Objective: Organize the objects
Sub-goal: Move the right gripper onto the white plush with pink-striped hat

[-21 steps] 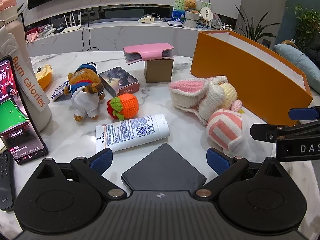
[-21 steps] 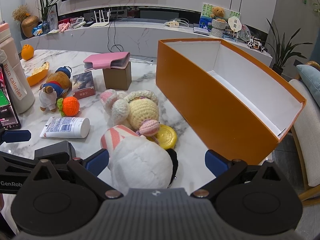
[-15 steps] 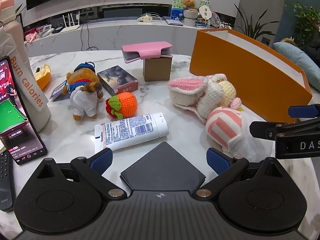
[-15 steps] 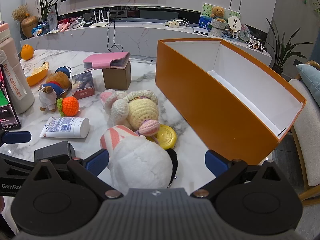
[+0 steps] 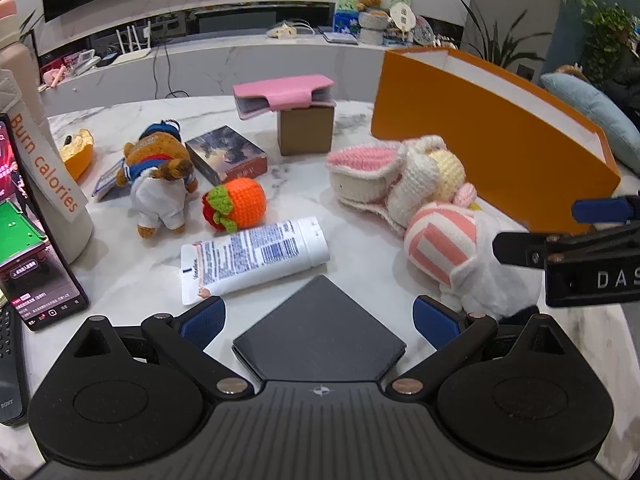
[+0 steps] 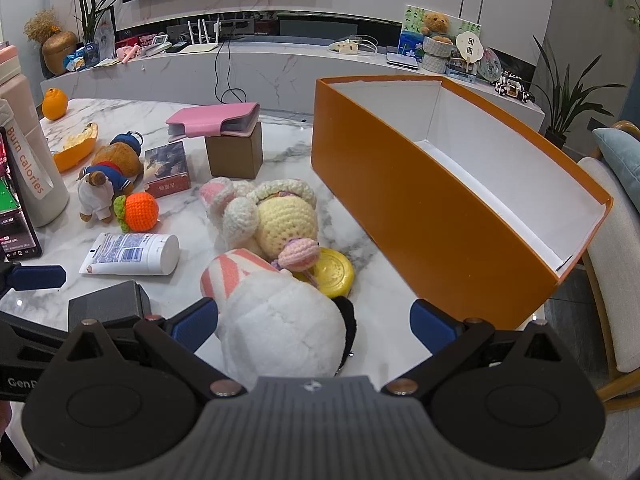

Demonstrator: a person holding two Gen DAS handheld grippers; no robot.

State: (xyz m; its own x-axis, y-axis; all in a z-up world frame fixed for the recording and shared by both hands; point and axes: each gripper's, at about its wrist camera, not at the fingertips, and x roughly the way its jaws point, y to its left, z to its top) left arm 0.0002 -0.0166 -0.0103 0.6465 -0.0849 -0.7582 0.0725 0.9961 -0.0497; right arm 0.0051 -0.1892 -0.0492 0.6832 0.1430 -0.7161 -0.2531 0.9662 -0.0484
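My left gripper (image 5: 318,320) stands open above a dark grey box (image 5: 319,330) lying on the marble table; its pads do not touch the box. Beyond it lie a white lotion tube (image 5: 256,258), an orange crochet fruit (image 5: 236,204) and a brown bear plush (image 5: 160,184). My right gripper (image 6: 314,322) is open around a white plush with a pink-striped cap (image 6: 276,320), without squeezing it. Behind that plush lie a crochet bunny (image 6: 276,220) and a yellow disc (image 6: 332,272). The open orange box (image 6: 432,208) is empty.
A pink wallet (image 5: 284,94) rests on a small cardboard box (image 5: 306,132), next to a card box (image 5: 226,154). At the left edge stand a phone (image 5: 28,232), a bottle (image 5: 40,152) and a remote (image 5: 10,360). Orange peel (image 6: 76,146) lies far left.
In the left wrist view the objects have slid slightly down and left. The right wrist view is almost unchanged. Both grippers stay open.
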